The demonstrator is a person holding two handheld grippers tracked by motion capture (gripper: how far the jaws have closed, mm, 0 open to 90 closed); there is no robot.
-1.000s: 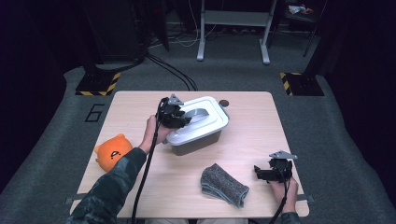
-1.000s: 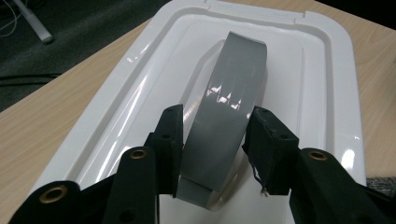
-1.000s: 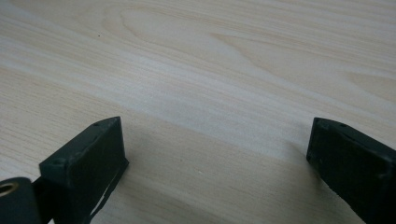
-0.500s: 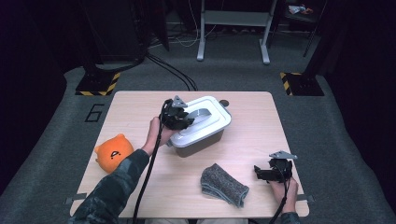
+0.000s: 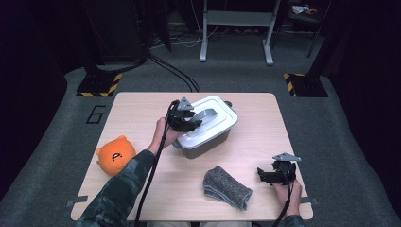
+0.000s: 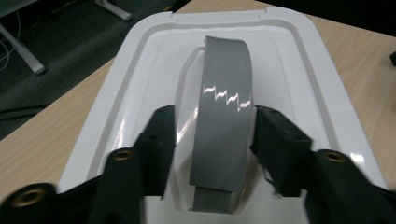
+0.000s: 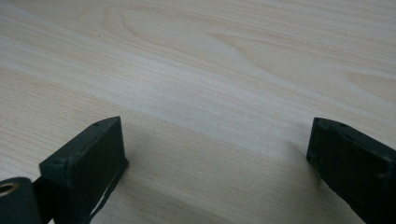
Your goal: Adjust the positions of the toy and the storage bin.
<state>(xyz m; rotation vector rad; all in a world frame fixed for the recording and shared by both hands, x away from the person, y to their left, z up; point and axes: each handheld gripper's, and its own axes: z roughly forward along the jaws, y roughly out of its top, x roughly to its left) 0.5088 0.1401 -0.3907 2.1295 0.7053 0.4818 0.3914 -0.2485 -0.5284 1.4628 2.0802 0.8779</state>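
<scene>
The white lidded box (image 5: 208, 127) stands near the middle of the desk (image 5: 265, 123), a little toward the far edge, with its grey arched handle (image 5: 206, 114) across the lid. In the left gripper view the handle (image 6: 224, 107) runs up between the two black jaws, one on each side; the left jaw stands off it with a visible gap and the right jaw is at or just beside its edge. The jaws of the left gripper (image 6: 212, 140) have just been opening, with the handle between them but not squeezed. From the high view that gap cannot be made out: there the left gripper (image 5: 185, 118) sits on the near-left end of the lid, the hand behind it.

The right gripper (image 5: 274, 174) rests near the desk's near-right corner, well apart from the box. Its own view shows its jaws spread wide over bare wood grain (image 7: 215, 93), with nothing between them.

A folded grey cloth (image 5: 226, 187) lies toward the near edge, between the box and the right gripper. An orange plush toy (image 5: 115, 155) sits near the left edge, beside the left forearm. Cables trail on the floor beyond the far edge.
</scene>
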